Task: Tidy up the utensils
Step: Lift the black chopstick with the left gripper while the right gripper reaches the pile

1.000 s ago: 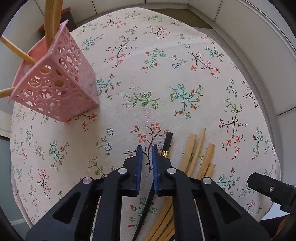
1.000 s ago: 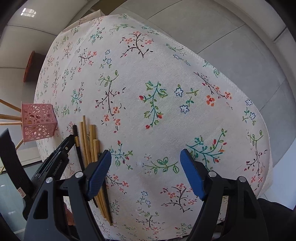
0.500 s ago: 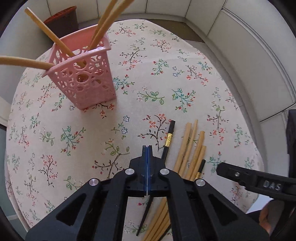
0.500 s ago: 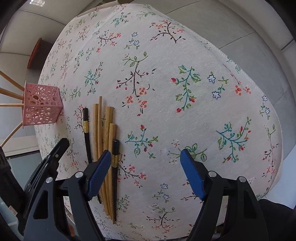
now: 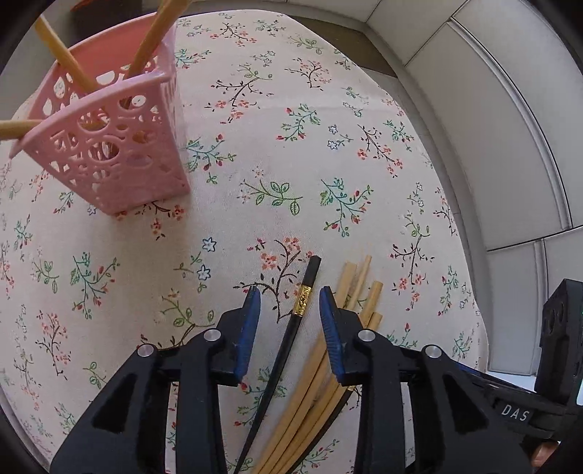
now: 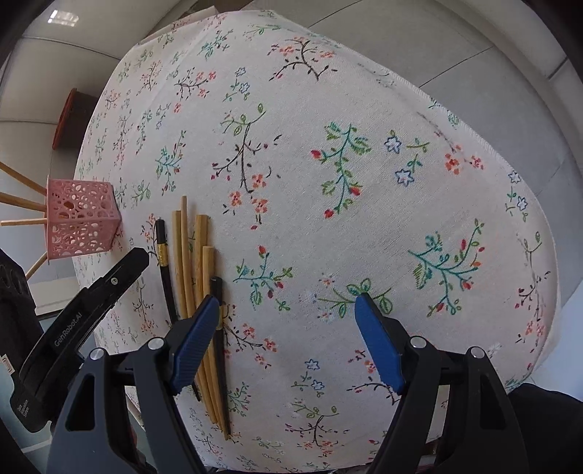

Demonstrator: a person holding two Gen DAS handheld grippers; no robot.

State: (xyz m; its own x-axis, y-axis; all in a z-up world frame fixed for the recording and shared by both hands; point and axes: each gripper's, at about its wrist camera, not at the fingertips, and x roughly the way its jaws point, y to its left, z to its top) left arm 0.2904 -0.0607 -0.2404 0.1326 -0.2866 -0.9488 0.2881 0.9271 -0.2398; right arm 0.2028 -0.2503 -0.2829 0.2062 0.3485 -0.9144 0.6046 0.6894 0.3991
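Chopsticks: a black chopstick with a gold band (image 5: 305, 304) lies flat on the floral tablecloth (image 5: 277, 138), butt end pointing away, between the opening pads of the left gripper (image 5: 289, 304), untouched. Right gripper (image 6: 288, 310) gapes wide, empty.

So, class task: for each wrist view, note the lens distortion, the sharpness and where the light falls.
Left wrist view: fisheye bends the wall panels; pink basket sharp, daylit. Right wrist view: tablecloth bulges like a dome; chopsticks crisp; a ceiling light glares top left.
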